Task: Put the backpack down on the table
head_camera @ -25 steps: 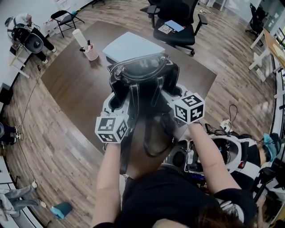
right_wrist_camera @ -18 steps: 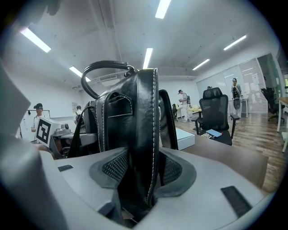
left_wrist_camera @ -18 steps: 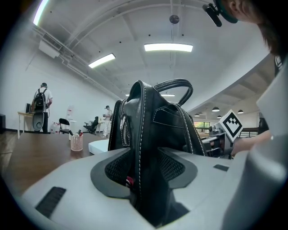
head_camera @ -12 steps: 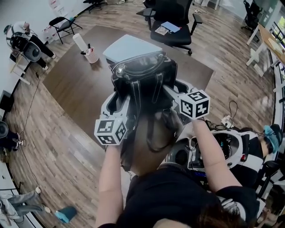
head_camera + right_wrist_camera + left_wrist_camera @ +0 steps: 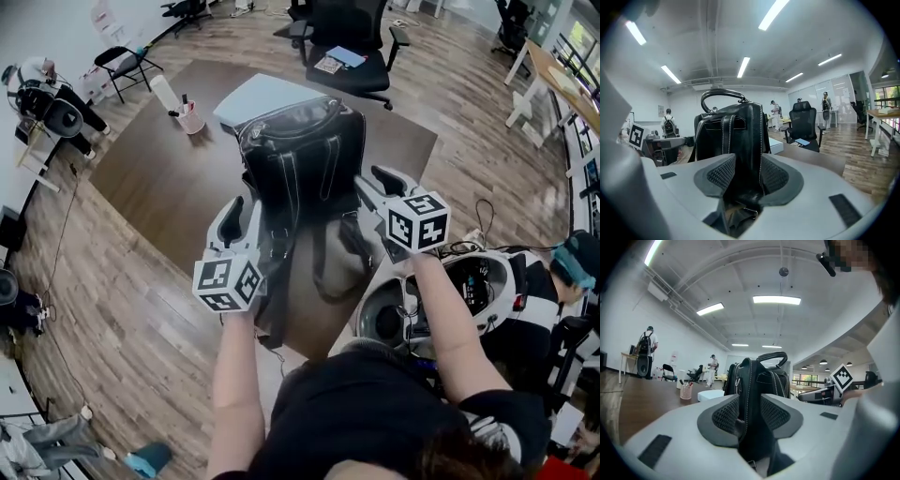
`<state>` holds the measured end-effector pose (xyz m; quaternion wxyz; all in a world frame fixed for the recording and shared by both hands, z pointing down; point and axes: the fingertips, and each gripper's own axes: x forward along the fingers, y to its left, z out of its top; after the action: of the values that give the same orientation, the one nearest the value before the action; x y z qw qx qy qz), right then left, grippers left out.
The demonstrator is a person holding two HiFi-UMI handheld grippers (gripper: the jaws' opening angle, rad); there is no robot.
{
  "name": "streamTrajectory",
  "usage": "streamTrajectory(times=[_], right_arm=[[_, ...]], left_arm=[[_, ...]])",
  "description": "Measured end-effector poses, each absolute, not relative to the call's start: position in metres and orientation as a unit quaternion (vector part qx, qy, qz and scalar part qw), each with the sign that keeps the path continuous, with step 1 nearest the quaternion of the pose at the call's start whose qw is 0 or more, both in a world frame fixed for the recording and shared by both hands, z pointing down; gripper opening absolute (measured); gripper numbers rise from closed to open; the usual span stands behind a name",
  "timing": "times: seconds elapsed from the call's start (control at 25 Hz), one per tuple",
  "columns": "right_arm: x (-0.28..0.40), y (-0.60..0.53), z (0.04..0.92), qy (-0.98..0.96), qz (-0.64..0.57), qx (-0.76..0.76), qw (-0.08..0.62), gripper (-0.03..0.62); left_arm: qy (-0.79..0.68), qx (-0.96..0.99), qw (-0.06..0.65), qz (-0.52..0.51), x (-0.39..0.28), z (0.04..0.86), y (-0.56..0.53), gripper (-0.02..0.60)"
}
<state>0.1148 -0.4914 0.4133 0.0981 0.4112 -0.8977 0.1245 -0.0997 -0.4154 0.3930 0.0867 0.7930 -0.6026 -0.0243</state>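
Note:
A black leather backpack (image 5: 300, 159) with white stitching hangs upright over the near part of the dark brown table (image 5: 159, 178), its straps dangling toward me. My left gripper (image 5: 255, 214) grips its left side and my right gripper (image 5: 371, 187) its right side. In the left gripper view the backpack (image 5: 759, 380) has a stitched edge pinched between the pads of the left gripper (image 5: 749, 413). In the right gripper view the backpack (image 5: 731, 136) sits between the pads of the right gripper (image 5: 746, 176). Both sets of jaws are closing on the bag.
Behind the bag on the table lie a pale blue flat box (image 5: 258, 94), a pink pen cup (image 5: 192, 117) and a white cylinder (image 5: 166, 92). A black office chair (image 5: 352, 42) stands at the far side. Round white equipment (image 5: 469, 295) sits at my right; people stand far left.
Both grippers have carried the backpack forward and a little higher, farther over the table. The bag stays upright between them.

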Motion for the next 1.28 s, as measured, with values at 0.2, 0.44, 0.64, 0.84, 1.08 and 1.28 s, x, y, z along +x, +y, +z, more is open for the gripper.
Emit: streamTrajectory(times=[0.2,0.44,0.64,0.84,1.08,1.28], right_arm=[[0.109,-0.461,0.404,-0.895,0.128,0.419,0.089,0.156],[0.104,-0.419,0.395,-0.896,0.127,0.419,0.081,0.099],[0.103,-0.39,0.388,-0.893,0.128,0.426,0.068,0.061],[0.104,-0.373,0.385,-0.884,0.129,0.445,0.058,0.033],[0.108,-0.355,0.383,-0.875,0.14,0.462,0.045,0.017],[0.112,-0.346,0.387,-0.871,0.15,0.466,0.044,0.017]], left_arm=[[-0.611,0.784,0.1,-0.045,-0.116,0.384,-0.389,0.103],[-0.626,0.77,0.106,-0.063,-0.126,0.375,-0.354,0.079],[-0.63,0.767,0.107,-0.063,-0.126,0.369,-0.33,0.064],[-0.63,0.766,0.108,-0.059,-0.127,0.367,-0.308,0.06],[-0.63,0.77,0.097,-0.041,-0.126,0.368,-0.287,0.06],[-0.631,0.767,0.113,-0.018,-0.133,0.386,-0.275,0.06]])
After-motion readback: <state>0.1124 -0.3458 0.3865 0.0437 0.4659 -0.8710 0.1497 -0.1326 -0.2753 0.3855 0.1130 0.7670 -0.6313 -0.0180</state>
